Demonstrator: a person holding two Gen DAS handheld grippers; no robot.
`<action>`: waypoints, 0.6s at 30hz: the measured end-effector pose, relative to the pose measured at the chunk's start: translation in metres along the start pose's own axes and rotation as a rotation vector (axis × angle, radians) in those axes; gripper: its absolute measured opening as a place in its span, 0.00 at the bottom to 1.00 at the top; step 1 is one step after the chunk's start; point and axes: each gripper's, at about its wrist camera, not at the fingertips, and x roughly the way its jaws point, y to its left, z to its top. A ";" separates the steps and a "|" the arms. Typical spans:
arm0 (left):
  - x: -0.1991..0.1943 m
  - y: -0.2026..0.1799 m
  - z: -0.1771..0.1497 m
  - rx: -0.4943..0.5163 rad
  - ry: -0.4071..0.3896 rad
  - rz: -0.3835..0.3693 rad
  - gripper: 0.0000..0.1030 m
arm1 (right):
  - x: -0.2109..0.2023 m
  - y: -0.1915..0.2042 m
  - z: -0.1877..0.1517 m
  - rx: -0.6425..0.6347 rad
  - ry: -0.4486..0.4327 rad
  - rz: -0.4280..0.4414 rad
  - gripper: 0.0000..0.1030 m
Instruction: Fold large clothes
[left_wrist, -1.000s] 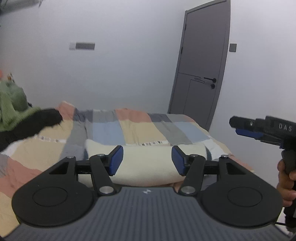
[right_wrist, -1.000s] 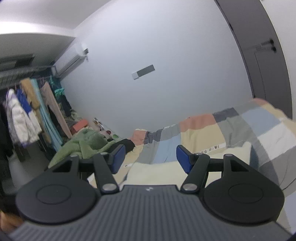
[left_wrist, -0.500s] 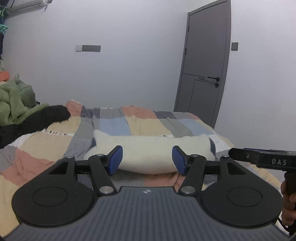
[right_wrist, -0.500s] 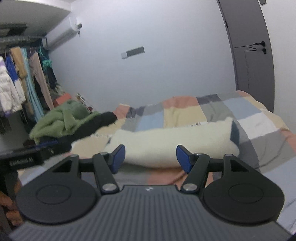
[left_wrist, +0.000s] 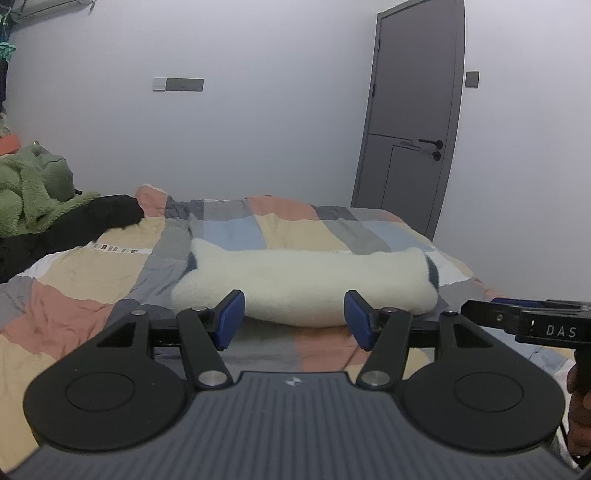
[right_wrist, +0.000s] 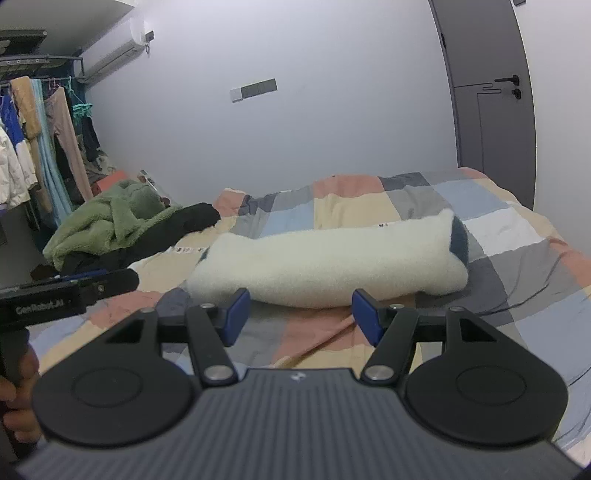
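I hold the left gripper (left_wrist: 293, 319) and right gripper (right_wrist: 300, 317), fingers wide and empty, short of the cream garment (left_wrist: 306, 284) lying mid-bed (left_wrist: 74, 273). Next I judge: grasp its near edge.

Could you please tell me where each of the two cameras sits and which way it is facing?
Left wrist: on the left claw, open, facing across the bed toward the door; the right claw and a hand show at right.
Right wrist: on the right claw, open, facing the bed and hanging clothes; the left claw shows at left.
Shared: the cream folded garment, green fleece.
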 end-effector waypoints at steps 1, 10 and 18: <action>0.001 0.000 -0.001 0.001 0.003 -0.001 0.64 | 0.001 0.000 0.000 -0.006 0.002 -0.006 0.63; 0.004 0.000 -0.002 -0.001 0.008 0.012 0.83 | 0.000 0.003 0.002 -0.021 0.006 -0.022 0.63; 0.012 -0.004 -0.006 0.007 0.027 0.038 0.96 | -0.005 0.004 0.003 -0.015 0.002 -0.045 0.63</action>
